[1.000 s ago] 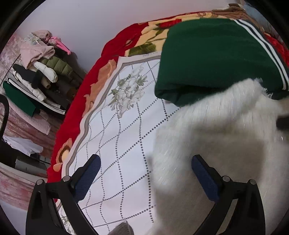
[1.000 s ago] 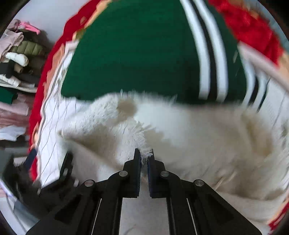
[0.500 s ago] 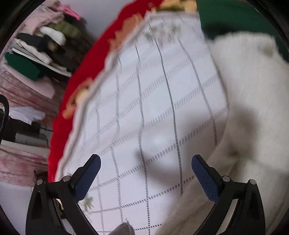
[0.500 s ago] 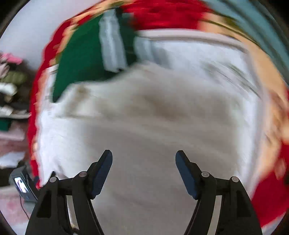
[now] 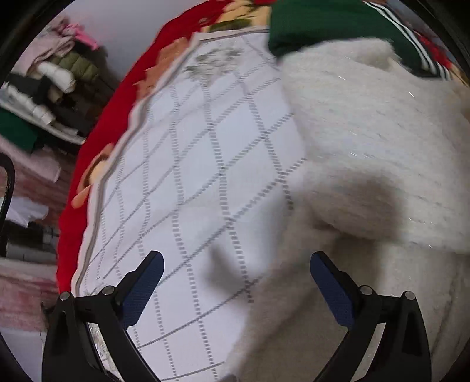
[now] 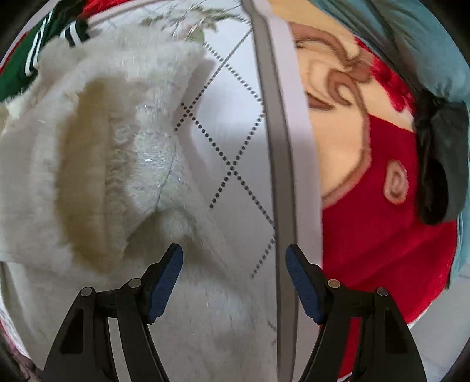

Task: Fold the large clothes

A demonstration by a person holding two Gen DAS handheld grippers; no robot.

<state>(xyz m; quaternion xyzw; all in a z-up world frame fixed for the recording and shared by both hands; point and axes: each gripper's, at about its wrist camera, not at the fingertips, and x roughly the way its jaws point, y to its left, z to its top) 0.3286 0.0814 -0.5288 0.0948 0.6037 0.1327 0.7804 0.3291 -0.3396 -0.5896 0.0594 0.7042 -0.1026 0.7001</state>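
A fluffy white sweater (image 5: 367, 152) lies partly folded on a white quilted blanket (image 5: 191, 176). In the right wrist view the same white sweater (image 6: 88, 147) fills the left half, one flap doubled over. My left gripper (image 5: 235, 276) hangs open over the blanket at the sweater's left edge, nothing between its blue pads. My right gripper (image 6: 233, 264) is open too, above the sweater's right edge and the blanket (image 6: 235, 117), empty. A folded green garment with white stripes (image 5: 329, 23) lies beyond the sweater, its edge partly covered by the white fabric.
A red and cream floral bedspread (image 6: 367, 220) surrounds the white blanket. Stacked folded clothes (image 5: 53, 88) sit on shelves off the bed's left side. A teal and dark cloth (image 6: 434, 147) lies at the far right edge.
My right gripper let go of the white sweater, opened, and swung far right to the sweater's edge. My left gripper shifted left over bare blanket, still open.
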